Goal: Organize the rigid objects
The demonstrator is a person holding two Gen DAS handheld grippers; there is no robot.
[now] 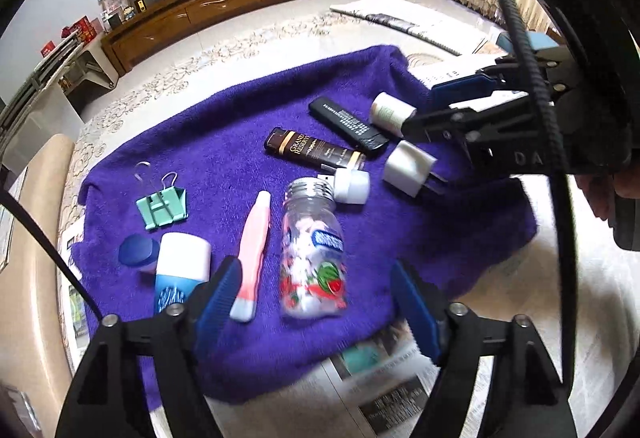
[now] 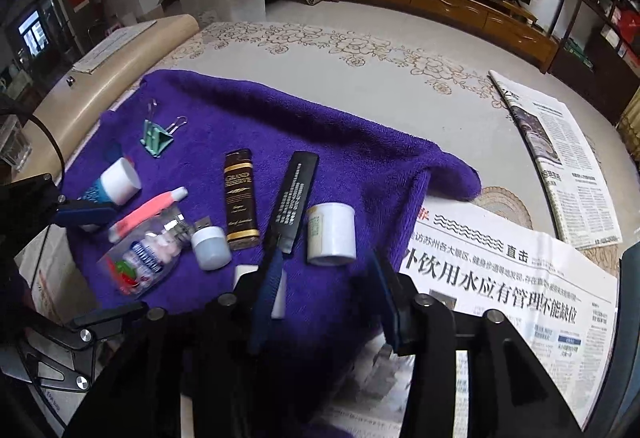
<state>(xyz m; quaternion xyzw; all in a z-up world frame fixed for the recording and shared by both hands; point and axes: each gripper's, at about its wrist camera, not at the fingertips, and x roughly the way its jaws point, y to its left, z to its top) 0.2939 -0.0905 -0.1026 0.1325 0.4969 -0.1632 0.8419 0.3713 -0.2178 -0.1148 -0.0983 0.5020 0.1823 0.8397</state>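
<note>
Newspapers point(image 2: 500, 278) flank a purple towel point(image 1: 224, 142) crowded with a candy jar point(image 1: 312, 254), lighters, binder clip point(image 1: 162, 204) and charger plug point(image 1: 408, 168); left gripper point(image 1: 316, 302) and right gripper point(image 2: 328, 294) gape apart, holding nothing.

A clear plastic jar point(image 1: 314, 250) lies uncapped on its side on the purple towel point(image 1: 224, 142), beside a pink tube point(image 1: 254, 258), lighters and a green binder clip point(image 1: 163, 204).

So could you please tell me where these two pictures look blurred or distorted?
Left wrist view: the clear jar is motion-smeared and the cabinet bows from fisheye. Right wrist view: the jar is soft, while the newspaper headline stays sharp.
</note>
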